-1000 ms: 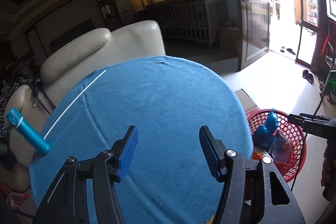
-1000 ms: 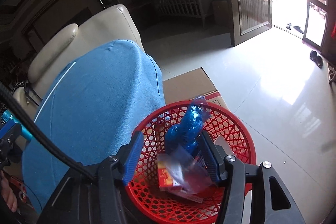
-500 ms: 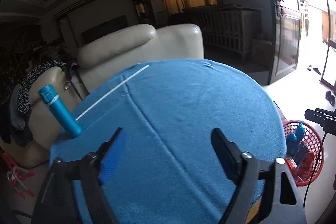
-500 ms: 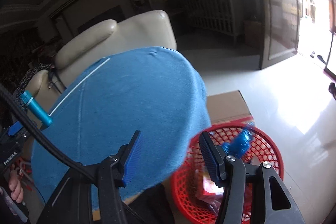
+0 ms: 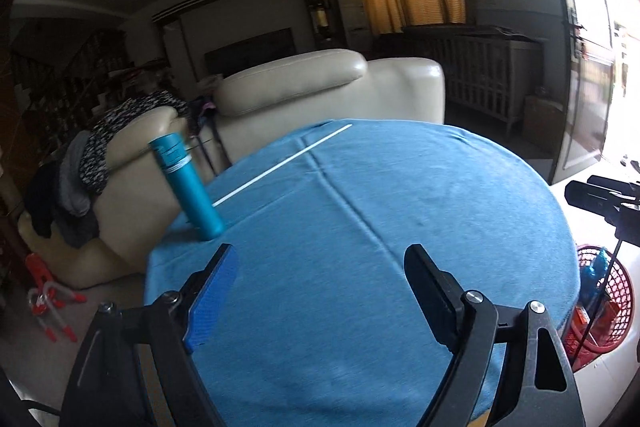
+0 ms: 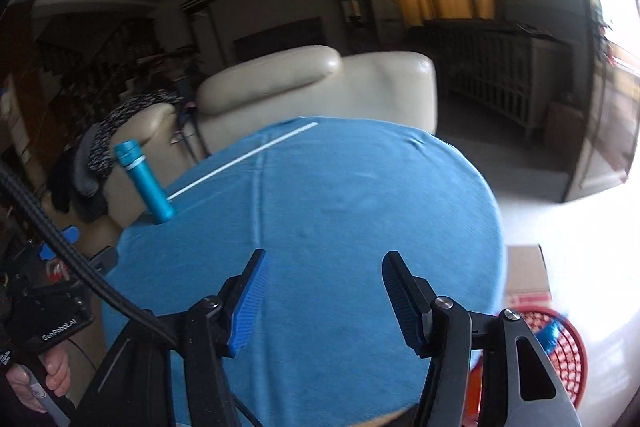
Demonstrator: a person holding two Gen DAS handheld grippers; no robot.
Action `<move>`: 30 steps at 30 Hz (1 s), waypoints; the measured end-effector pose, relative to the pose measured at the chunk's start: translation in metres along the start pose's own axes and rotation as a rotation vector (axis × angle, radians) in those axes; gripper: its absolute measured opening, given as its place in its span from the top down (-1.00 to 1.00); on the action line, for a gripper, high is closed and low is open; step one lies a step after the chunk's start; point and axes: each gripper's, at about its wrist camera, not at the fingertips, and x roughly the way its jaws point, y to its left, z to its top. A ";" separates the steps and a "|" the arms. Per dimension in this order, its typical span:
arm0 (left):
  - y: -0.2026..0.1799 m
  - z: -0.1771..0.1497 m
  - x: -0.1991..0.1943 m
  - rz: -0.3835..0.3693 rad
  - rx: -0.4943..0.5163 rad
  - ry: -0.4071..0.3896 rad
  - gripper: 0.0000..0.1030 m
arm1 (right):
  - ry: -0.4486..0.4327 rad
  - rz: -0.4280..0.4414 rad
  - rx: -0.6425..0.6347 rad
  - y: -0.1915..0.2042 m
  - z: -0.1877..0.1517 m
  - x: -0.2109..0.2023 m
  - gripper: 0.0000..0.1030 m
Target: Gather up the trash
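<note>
A red mesh basket [image 5: 612, 307] stands on the floor right of the round table, holding a crumpled blue bottle [image 5: 594, 273] and red packaging; it also shows low right in the right wrist view [image 6: 564, 347]. My left gripper [image 5: 320, 291] is open and empty above the near part of the blue tablecloth [image 5: 380, 227]. My right gripper [image 6: 324, 297] is open and empty above the cloth [image 6: 340, 207], left of the basket. The right gripper's body [image 5: 600, 203] shows at the right edge of the left wrist view.
A teal flask [image 5: 188, 187] stands at the table's left edge, also in the right wrist view [image 6: 146, 183]. A white stick [image 5: 280, 165] lies on the cloth. A cream sofa [image 5: 320, 87] is behind the table. A cardboard box [image 6: 526, 271] sits by the basket.
The right gripper rose from inside the basket and swung left over the table. The left gripper pulled back and tilted up, bringing the flask and sofa further into view. Both stayed open.
</note>
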 end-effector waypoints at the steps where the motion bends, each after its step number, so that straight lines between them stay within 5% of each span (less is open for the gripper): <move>1: 0.005 -0.001 -0.002 0.012 -0.007 0.001 -0.66 | -0.002 0.007 -0.016 0.009 0.002 0.000 -0.21; 13: 0.050 -0.011 -0.016 0.107 -0.077 -0.001 -0.67 | -0.036 0.062 -0.117 0.069 0.009 -0.005 -0.28; 30: 0.070 -0.011 -0.044 0.143 -0.123 -0.021 -0.67 | -0.024 0.083 -0.147 0.092 -0.005 -0.021 -0.32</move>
